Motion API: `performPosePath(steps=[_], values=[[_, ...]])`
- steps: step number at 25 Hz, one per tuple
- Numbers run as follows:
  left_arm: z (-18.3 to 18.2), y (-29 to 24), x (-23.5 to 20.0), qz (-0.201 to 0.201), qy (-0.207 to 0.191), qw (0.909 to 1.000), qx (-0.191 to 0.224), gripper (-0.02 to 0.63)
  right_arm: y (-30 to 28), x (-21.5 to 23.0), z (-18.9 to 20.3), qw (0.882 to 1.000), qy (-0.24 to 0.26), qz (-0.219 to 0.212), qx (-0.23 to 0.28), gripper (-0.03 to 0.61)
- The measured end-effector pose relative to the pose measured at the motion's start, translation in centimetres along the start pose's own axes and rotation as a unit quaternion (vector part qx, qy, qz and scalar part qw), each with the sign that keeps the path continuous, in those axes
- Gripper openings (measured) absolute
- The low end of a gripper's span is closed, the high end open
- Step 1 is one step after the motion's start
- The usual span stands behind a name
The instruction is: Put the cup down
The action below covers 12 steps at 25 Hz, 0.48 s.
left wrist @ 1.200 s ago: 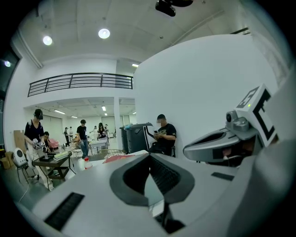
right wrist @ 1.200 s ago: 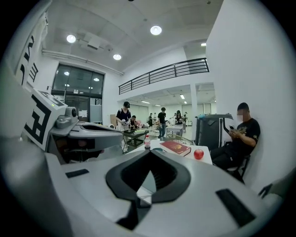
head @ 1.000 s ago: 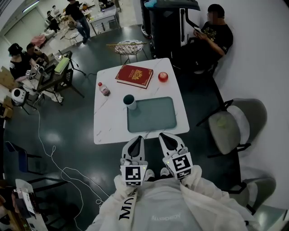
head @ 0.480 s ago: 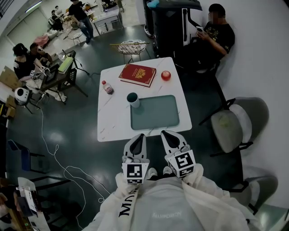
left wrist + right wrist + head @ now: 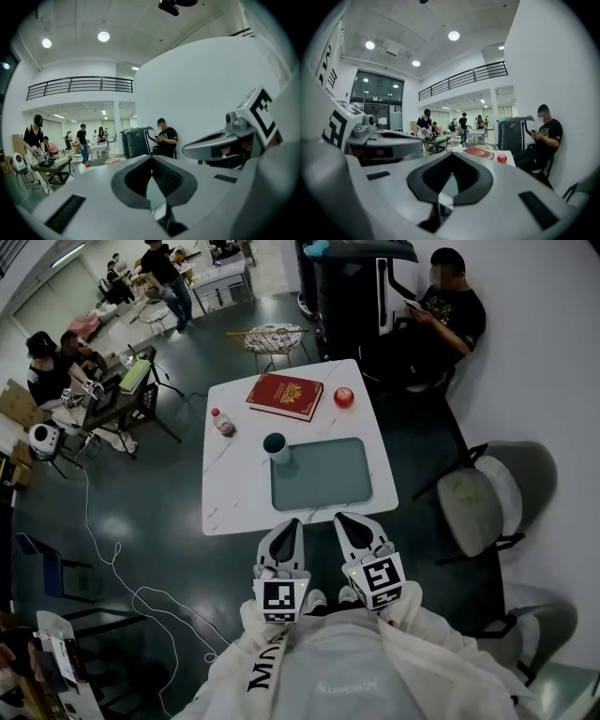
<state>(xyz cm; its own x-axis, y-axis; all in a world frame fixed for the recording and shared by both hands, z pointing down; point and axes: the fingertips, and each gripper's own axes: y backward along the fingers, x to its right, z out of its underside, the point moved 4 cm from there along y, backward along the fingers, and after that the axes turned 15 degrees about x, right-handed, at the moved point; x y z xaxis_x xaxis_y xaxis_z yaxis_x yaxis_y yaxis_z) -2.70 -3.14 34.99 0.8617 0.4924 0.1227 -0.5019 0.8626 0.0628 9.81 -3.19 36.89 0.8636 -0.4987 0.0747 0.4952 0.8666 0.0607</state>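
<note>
A white cup with a dark inside stands upright on the white table, touching nothing, just off the far left corner of the teal tray. Both grippers hang close to my body, short of the table's near edge and well apart from the cup. My left gripper is shut with nothing in it; in its own view the jaws meet at the tips. Beside it my right gripper is also shut and empty.
A red book, a red apple and a small bottle sit on the table's far half. A grey chair stands to the right, a seated person behind the table, and a cable runs over the floor at left.
The head view has shifted a little, so the table sits slightly further right and up in frame. The cup and both grippers keep their places.
</note>
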Motion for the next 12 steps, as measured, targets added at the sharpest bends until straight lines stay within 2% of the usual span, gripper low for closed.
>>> performPosePath(steps=[12], values=[[0.37, -0.34, -0.44, -0.003, 0.003, 1.0, -0.001, 0.011, -0.71, 0.21, 0.41, 1.0, -0.009, -0.002, -0.005, 0.005]])
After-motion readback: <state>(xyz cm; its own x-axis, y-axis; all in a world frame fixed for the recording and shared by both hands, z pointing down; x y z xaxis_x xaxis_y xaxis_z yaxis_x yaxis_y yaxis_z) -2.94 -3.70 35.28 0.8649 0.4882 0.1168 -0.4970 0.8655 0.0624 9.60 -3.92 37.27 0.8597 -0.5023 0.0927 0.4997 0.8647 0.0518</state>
